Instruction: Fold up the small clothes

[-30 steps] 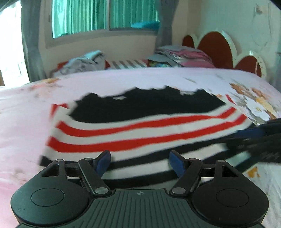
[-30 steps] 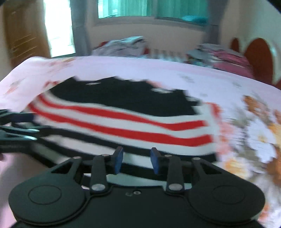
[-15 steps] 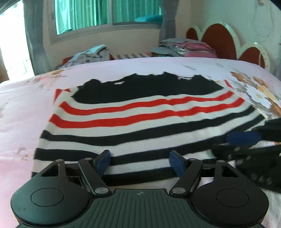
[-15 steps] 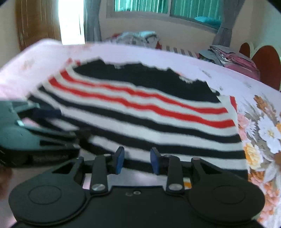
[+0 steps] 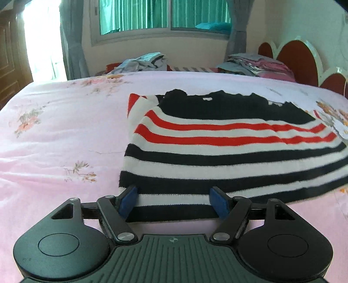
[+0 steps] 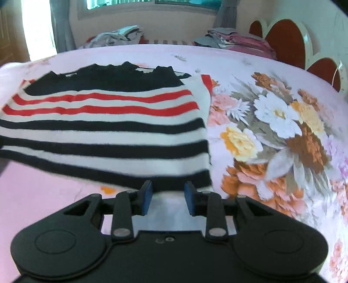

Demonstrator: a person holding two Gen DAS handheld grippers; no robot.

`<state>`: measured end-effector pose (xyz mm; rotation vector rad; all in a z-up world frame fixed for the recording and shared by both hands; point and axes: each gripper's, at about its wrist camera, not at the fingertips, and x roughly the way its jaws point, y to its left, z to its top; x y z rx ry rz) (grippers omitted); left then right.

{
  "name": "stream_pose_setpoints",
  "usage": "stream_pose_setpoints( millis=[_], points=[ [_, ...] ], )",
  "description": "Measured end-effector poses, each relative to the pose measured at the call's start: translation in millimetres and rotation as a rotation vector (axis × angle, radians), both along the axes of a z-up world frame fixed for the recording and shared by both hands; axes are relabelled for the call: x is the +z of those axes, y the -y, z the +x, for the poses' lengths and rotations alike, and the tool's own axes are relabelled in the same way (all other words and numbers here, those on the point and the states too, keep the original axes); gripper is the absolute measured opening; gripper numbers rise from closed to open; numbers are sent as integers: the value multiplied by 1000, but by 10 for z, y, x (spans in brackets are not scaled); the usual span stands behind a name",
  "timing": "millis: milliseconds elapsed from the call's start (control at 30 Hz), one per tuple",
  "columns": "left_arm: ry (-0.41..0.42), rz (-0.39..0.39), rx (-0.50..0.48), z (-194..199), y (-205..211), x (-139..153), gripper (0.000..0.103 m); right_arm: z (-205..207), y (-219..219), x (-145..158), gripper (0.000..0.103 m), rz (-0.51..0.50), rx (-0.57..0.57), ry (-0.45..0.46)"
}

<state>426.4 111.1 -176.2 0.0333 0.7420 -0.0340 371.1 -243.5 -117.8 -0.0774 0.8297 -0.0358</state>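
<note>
Bed (image 5: 54, 135): We see a big bed with a pink flowery sheet. It fills most of both views. In the right wrist view a big bunch of printed flowers (image 6: 271, 130) sits at 3 o'clock.
Headboard (image 5: 298, 56): Red-brown humps with white edges stand at 2 o'clock, at the far end of the bed.
Window (image 5: 163, 13): It has green curtains and sits at 12 o'clock, behind the bed.
Clothes piles: We see one loose grey pile (image 5: 141, 63) at 11 o'clock and one stacked pile (image 5: 254, 65) at 1 o'clock, both at the far edge of the bed.
Striped sweater (image 5: 217, 152): It lies flat on the bed. The top part is black, then red and white stripes, then black and white stripes. Its near edge is just in front of both tools.
Left gripper (image 5: 174, 201): Its blue fingers (image 5: 128, 201) stand wide apart at 6 o'clock. The sweater's near left corner lies between them, but we cannot tell if they touch it.
Right gripper (image 6: 168, 197): Its blue fingers (image 6: 146, 197) are a little apart at 6 o'clock, at the sweater's near right corner. They pinch nothing.
</note>
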Motion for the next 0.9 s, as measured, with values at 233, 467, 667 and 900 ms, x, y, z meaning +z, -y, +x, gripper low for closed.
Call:
stream_pose_setpoints(
  millis=[233,467,667,900],
  points=[
    [-1,-21,21,19,-4,-20,73,226,355,47,35,199,-34,3],
    [14,-65,19,-6,-96,-3,73,156,274,-50,10,124,6,-91],
    [9,-36,12,-6,-68,-41,73,7,281,-36,28,106,-110,-17],
    [0,-32,20,-24,-105,-48,73,-49,23,71,17,77,39,19]
  ],
)
